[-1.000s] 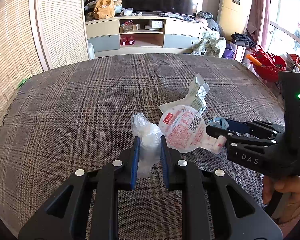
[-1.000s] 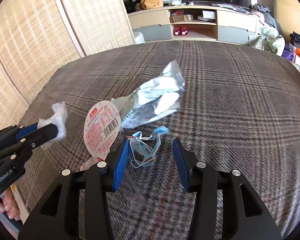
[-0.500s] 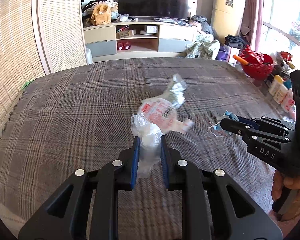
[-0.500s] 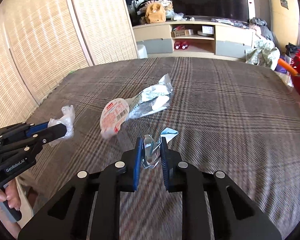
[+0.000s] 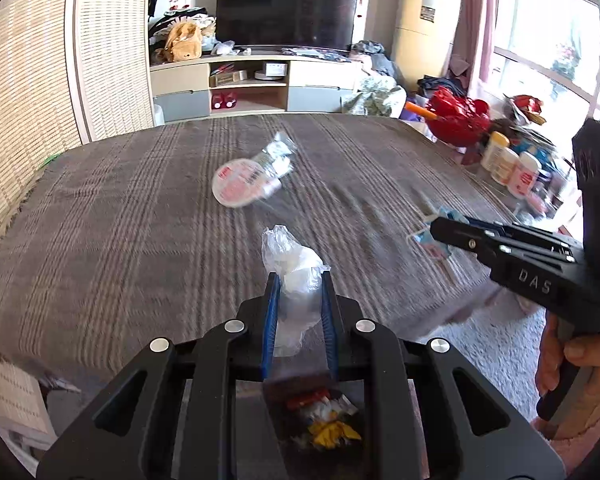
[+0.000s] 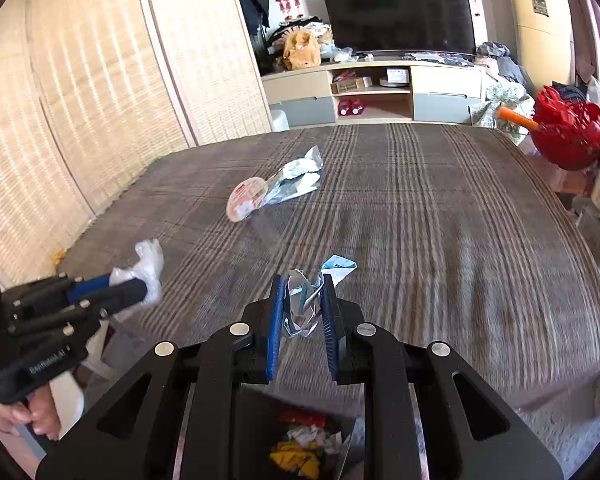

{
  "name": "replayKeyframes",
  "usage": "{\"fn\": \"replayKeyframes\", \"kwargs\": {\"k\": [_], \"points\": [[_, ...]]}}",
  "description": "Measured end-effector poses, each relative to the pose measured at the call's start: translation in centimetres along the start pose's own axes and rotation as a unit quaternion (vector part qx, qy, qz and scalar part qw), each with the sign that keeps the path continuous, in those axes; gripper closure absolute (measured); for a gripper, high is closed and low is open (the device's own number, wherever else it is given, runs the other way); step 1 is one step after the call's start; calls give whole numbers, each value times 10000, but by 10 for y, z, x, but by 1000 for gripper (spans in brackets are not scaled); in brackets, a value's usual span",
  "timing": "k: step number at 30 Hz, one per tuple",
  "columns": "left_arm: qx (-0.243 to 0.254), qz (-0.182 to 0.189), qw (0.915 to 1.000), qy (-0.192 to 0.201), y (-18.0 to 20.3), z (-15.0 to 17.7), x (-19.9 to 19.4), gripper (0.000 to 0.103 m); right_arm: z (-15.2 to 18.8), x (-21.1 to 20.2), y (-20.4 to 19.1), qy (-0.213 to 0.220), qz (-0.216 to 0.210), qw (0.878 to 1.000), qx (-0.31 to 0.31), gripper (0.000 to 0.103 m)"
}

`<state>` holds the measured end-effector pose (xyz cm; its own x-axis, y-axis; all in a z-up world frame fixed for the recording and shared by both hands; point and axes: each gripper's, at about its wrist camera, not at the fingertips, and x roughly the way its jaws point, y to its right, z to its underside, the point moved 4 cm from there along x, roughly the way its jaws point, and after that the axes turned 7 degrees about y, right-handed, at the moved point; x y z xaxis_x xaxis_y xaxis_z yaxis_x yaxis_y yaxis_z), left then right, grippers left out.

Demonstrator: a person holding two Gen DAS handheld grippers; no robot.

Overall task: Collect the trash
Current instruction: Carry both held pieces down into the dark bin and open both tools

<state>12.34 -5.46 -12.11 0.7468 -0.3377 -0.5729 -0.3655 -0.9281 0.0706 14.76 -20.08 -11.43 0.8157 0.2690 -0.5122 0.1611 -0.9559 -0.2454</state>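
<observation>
Two tools carry trash off the plaid bed toward the bin (image 5: pixel 320 420) below. To drop cleanly, each load should hang over the bin's mouth before letting go. Left tool (image 5: pixel 298 312): narrow, pinching a clear plastic wad (image 5: pixel 292 272). Right tool (image 6: pixel 303 316): narrow, pinching a crumpled wrapper (image 6: pixel 304 300). A lid (image 6: pixel 246 198) and foil pack (image 6: pixel 296 180) lie mid-bed.

We look from just behind each gripper, down and forward over the plaid blanket (image 5: pixel 140 220) toward the TV (image 5: pixel 286 10) far at the back. Both views share the blanket, the TV, and the bin (image 6: pixel 300 440) right below us.
</observation>
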Motion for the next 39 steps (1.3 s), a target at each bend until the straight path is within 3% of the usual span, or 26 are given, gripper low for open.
{"fn": "replayKeyframes", "kwargs": {"k": [6, 10, 25, 31, 39], "points": [[-86, 37, 10000, -32, 13, 40, -15, 84, 36, -21, -3, -48, -187, 9998, 73, 83], [-52, 109, 9998, -158, 22, 66, -17, 84, 68, -16, -5, -298, -279, 9990, 156, 83], [-384, 422, 9928, -1049, 26, 159, 32, 84, 159, 19, 9, -1218, -180, 9908, 560, 83], [-528, 536, 9875, -1384, 24, 184, 58, 84, 175, 42, 7, -1516, -169, 9866, 585, 83], [-494, 568, 9855, -1523, 20, 187, 74, 80, 180, 64, 3, -1706, -219, 9829, 651, 80]]}}
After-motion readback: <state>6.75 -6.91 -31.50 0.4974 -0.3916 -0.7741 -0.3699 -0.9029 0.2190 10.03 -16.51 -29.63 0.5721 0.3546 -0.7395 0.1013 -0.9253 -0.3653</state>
